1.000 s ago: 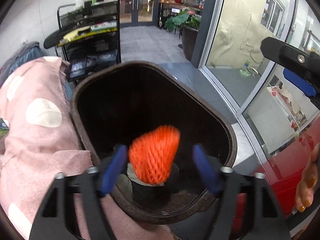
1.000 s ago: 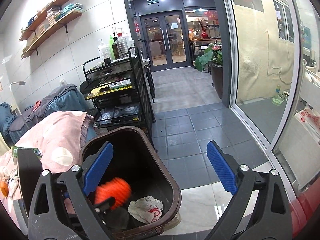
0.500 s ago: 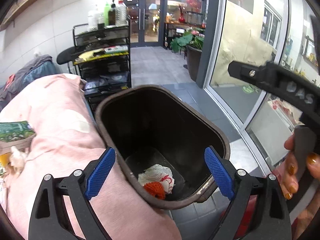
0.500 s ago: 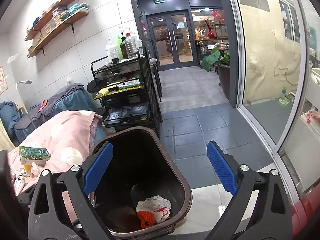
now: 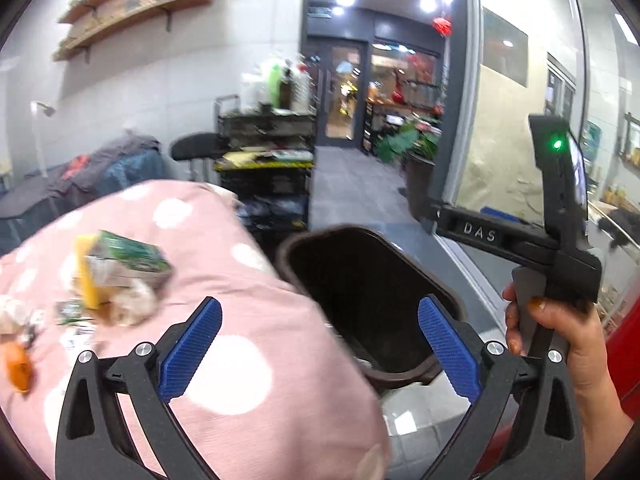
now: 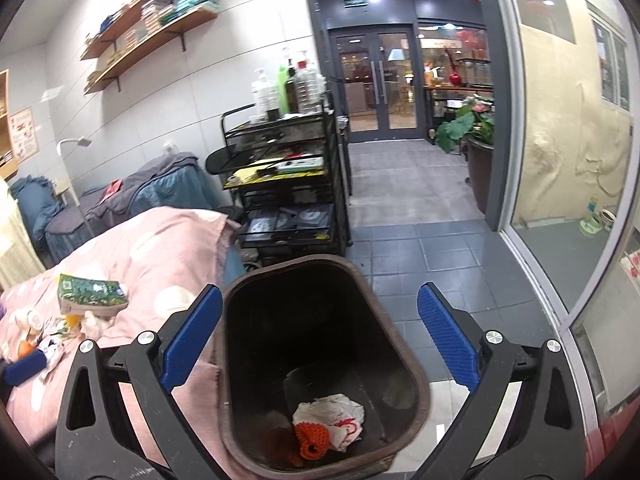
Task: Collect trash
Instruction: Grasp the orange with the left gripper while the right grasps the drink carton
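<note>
A dark brown trash bin (image 6: pixel 416 384) (image 5: pixel 444 292) stands on the floor beside a bed with a pink spotted cover (image 5: pixel 248 320) (image 6: pixel 160 248). At its bottom lie an orange net wrapper (image 6: pixel 313 439) and crumpled white paper (image 6: pixel 332 410). My left gripper (image 5: pixel 318 350) hovers over the bed's edge, its jaws opening wide with nothing between them. My right gripper (image 6: pixel 318 344) hangs open and empty over the bin. More trash lies on the bed: a green carton (image 5: pixel 128 258) (image 6: pixel 90 294), a yellow piece (image 5: pixel 90 280), wrappers (image 6: pixel 52 340) and an orange scrap (image 5: pixel 18 368).
A person's hand (image 5: pixel 560 332) holds the right gripper's black handle (image 5: pixel 560 248) at the right of the left wrist view. A black wire cart (image 6: pixel 288 196) with bottles stands behind the bin. Grey tiled floor (image 6: pixel 440 264) runs to glass doors; a potted plant (image 6: pixel 476 148) stands by the glass wall.
My left gripper let the orange net wrapper drop into the bin, opened wider, then rose and swung left over the bed. The right gripper shifted slightly, staying open above the bin.
</note>
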The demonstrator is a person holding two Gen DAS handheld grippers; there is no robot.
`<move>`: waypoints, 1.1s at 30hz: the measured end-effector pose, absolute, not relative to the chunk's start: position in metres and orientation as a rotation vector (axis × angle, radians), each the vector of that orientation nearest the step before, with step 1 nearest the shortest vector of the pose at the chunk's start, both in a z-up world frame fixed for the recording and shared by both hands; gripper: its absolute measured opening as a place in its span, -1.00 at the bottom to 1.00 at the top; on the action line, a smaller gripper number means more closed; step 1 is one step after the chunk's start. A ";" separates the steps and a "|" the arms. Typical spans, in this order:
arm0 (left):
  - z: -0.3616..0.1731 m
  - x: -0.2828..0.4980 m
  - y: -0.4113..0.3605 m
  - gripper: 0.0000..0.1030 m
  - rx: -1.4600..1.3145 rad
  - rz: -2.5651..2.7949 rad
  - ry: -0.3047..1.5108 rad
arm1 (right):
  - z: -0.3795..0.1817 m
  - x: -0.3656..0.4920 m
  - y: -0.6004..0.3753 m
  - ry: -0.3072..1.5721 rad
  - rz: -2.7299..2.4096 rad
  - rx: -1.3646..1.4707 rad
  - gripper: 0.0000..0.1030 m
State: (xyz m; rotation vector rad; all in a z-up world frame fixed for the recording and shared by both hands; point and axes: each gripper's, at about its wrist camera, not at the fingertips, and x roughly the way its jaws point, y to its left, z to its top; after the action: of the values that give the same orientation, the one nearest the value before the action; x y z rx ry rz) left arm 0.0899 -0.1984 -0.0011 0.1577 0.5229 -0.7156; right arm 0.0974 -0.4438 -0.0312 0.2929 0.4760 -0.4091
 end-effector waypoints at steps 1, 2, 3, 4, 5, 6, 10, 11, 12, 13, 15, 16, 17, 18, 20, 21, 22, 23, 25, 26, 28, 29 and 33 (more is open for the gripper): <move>0.000 0.089 -0.191 0.88 0.153 -0.697 0.517 | -0.031 0.102 -0.437 0.480 -0.387 0.290 0.87; 0.001 0.091 -0.184 0.88 0.144 -0.677 0.511 | -0.032 0.106 -0.431 0.486 -0.370 0.285 0.87; 0.002 0.093 -0.177 0.88 0.133 -0.660 0.507 | -0.033 0.110 -0.424 0.492 -0.352 0.279 0.87; 0.002 0.096 -0.168 0.88 0.121 -0.635 0.506 | -0.033 0.115 -0.415 0.498 -0.330 0.270 0.87; 0.002 0.097 -0.161 0.88 0.113 -0.617 0.503 | -0.034 0.120 -0.405 0.505 -0.307 0.262 0.87; 0.002 0.100 -0.153 0.88 0.105 -0.592 0.500 | -0.035 0.124 -0.397 0.511 -0.287 0.255 0.87; 0.000 0.110 -0.119 0.88 0.076 -0.507 0.491 | -0.036 0.141 -0.360 0.529 -0.201 0.220 0.87; -0.001 0.111 -0.109 0.88 0.068 -0.488 0.492 | -0.036 0.146 -0.353 0.533 -0.182 0.214 0.87; -0.002 0.112 -0.098 0.88 0.061 -0.468 0.493 | -0.036 0.149 -0.345 0.537 -0.161 0.207 0.87; -0.004 0.116 -0.087 0.88 0.050 -0.435 0.496 | -0.035 0.154 -0.334 0.540 -0.134 0.198 0.87; -0.008 0.118 -0.063 0.88 0.034 -0.385 0.502 | -0.035 0.161 -0.318 0.550 -0.094 0.180 0.87; -0.011 0.123 -0.050 0.88 0.022 -0.348 0.510 | -0.034 0.167 -0.308 0.557 -0.071 0.169 0.87; -0.013 0.125 -0.040 0.88 0.014 -0.324 0.516 | -0.032 0.172 -0.298 0.560 -0.049 0.158 0.87; -0.016 0.127 -0.029 0.88 0.005 -0.297 0.523 | -0.031 0.174 -0.288 0.561 -0.031 0.149 0.87; -0.022 0.135 -0.008 0.88 -0.009 -0.240 0.547 | -0.029 0.182 -0.268 0.564 0.008 0.127 0.87; -0.024 0.139 0.002 0.88 -0.011 -0.214 0.557 | -0.027 0.186 -0.259 0.567 0.026 0.118 0.87; -0.028 0.144 0.012 0.88 -0.015 -0.185 0.570 | -0.027 0.191 -0.247 0.571 0.049 0.106 0.87; -0.031 0.147 0.022 0.88 -0.021 -0.165 0.584 | -0.026 0.194 -0.238 0.575 0.064 0.098 0.87; -0.038 0.153 0.039 0.88 -0.035 -0.139 0.609 | -0.024 0.203 -0.219 0.585 0.090 0.076 0.87; -0.040 0.158 0.047 0.88 -0.038 -0.126 0.623 | -0.024 0.206 -0.211 0.587 0.097 0.062 0.87; -0.047 0.165 0.060 0.88 -0.036 -0.101 0.649 | -0.024 0.218 -0.194 0.593 0.092 0.028 0.87; -0.050 0.167 0.067 0.88 -0.034 -0.091 0.660 | -0.025 0.227 -0.186 0.607 0.085 0.009 0.87; -0.060 0.185 0.078 0.88 -0.017 -0.073 0.717 | -0.033 0.264 -0.163 0.686 0.040 -0.064 0.87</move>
State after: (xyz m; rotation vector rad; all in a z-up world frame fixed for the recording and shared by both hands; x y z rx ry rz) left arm 0.1851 0.0781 -0.0596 -0.0169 0.7170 -0.0726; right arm 0.2641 -0.1631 -0.0332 -0.0643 0.6864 0.0396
